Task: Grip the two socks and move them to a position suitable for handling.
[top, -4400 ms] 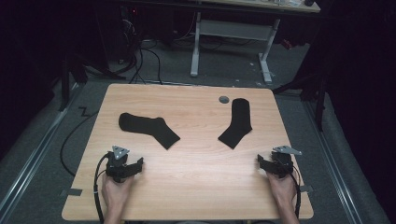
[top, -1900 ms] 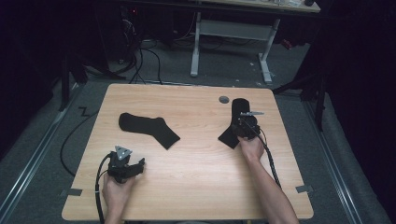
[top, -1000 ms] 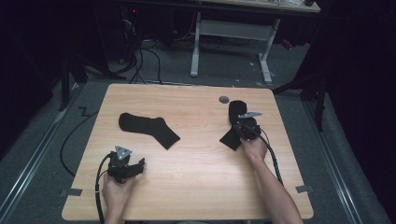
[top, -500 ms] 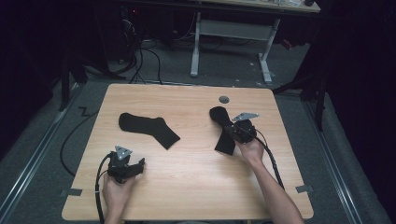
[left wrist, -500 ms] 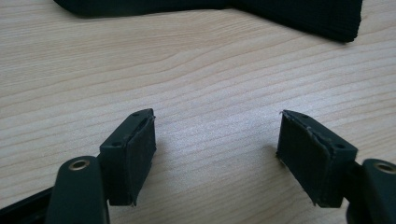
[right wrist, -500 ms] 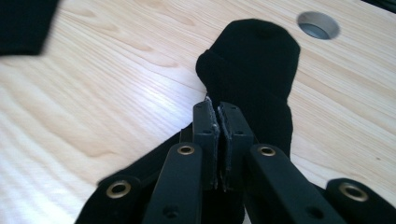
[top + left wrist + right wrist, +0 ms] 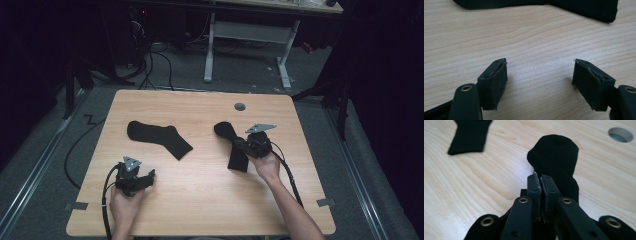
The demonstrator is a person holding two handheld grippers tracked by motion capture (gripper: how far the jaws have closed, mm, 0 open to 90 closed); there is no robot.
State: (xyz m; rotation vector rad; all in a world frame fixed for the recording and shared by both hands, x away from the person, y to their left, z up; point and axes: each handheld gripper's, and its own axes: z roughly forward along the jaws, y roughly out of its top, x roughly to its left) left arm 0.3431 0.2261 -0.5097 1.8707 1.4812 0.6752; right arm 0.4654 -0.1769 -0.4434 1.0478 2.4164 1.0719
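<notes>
Right gripper [image 7: 243, 144] is pinched tight on the right sock [image 7: 231, 143] mid-table; the fabric betw. its jaws is barely visible (black on black). Left gripper [image 7: 141, 180] sits low near the front edge, jaws wide, nothing in them. Left sock [image 7: 157, 138] lies flat, untouched.

grippers: both matte black, left gripper [image 7: 134, 179], right gripper [image 7: 255, 144]
fingers [image 7: 494, 83]: blocky black pads, brass rivets
plates: grey, three-cornered
cables: black
arms: no sleeves
</notes>
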